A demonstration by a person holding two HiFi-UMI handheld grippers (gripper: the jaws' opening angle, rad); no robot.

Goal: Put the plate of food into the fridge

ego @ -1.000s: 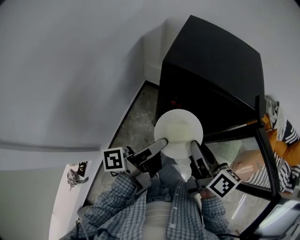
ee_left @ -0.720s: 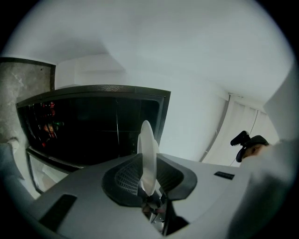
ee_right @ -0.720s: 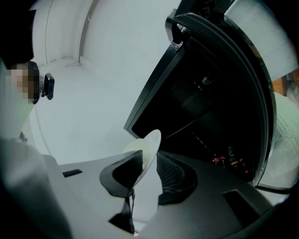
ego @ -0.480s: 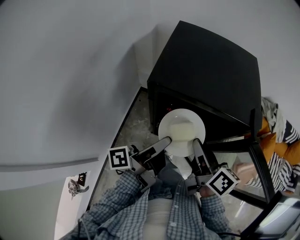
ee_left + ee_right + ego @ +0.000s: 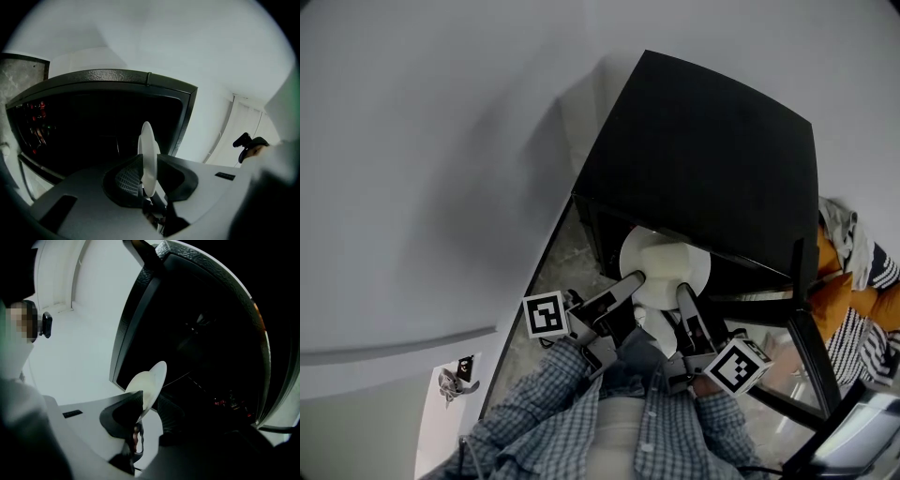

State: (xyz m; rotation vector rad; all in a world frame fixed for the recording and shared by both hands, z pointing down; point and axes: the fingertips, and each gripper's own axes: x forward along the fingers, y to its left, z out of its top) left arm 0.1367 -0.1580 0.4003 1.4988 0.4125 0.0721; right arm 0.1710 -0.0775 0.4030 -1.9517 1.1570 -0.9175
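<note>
The plate (image 5: 628, 246), bearing a pale mound of food (image 5: 664, 267), sits at the mouth of the black fridge (image 5: 703, 141), just below its top edge. The left gripper (image 5: 628, 279) is clamped on the near-left rim and the right gripper (image 5: 684, 295) on the near-right rim. Each pair of jaws pinches the rim, a two-sided hold that likely keeps the plate from tipping on entry.

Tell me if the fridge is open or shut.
Open: the fridge shows its dark inside, with small red lights, behind the plate.
</note>
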